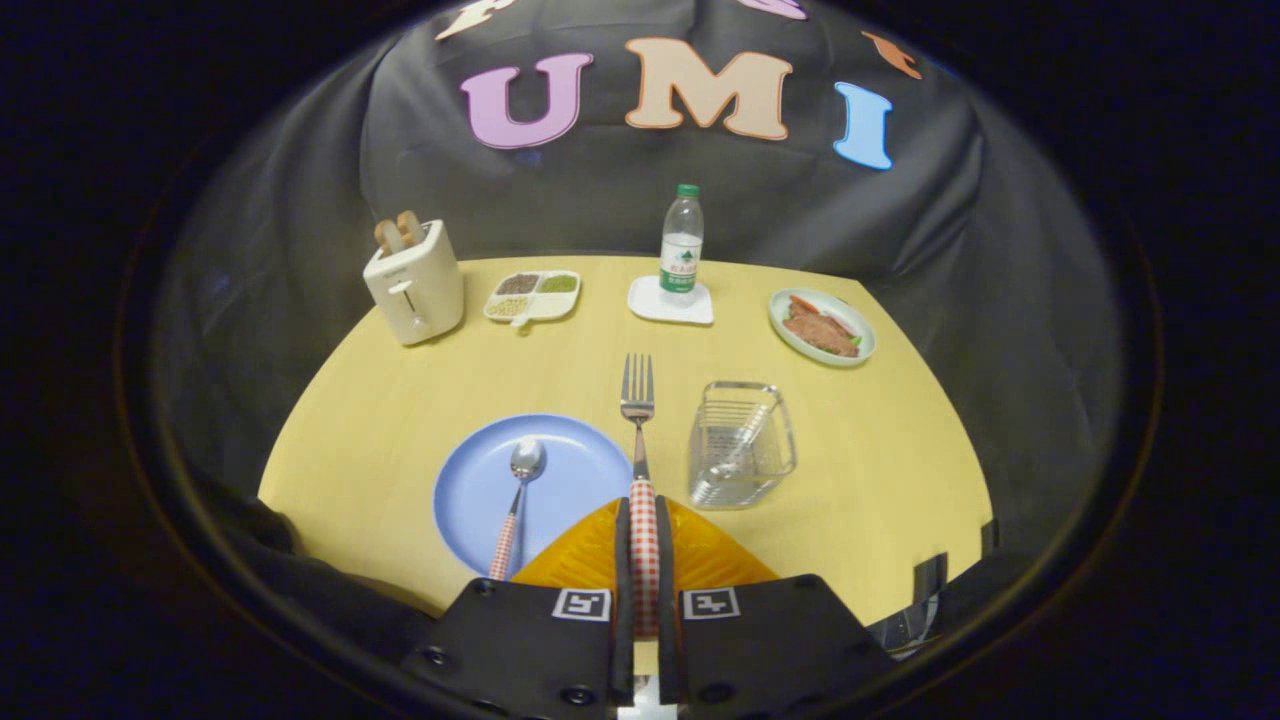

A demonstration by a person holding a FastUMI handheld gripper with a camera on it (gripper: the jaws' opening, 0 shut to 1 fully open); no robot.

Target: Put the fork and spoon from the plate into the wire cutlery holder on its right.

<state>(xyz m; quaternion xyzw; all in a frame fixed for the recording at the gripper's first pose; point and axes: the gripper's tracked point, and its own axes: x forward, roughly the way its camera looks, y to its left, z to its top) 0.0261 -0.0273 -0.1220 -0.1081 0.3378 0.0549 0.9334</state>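
One fork [637,400] clamped in gripper [645,540], one spoon [519,490] on plate [480,500], one wire holder [741,444].

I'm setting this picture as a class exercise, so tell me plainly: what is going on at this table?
The hand-held gripper is shut on the checked handle of a fork, holding it lifted with the prongs pointing ahead. The spoon lies on the blue plate, beside the fingers. The wire holder stands to the right of the plate with no cutlery in it yet. A toaster, a bottle and food dishes sit farther back.
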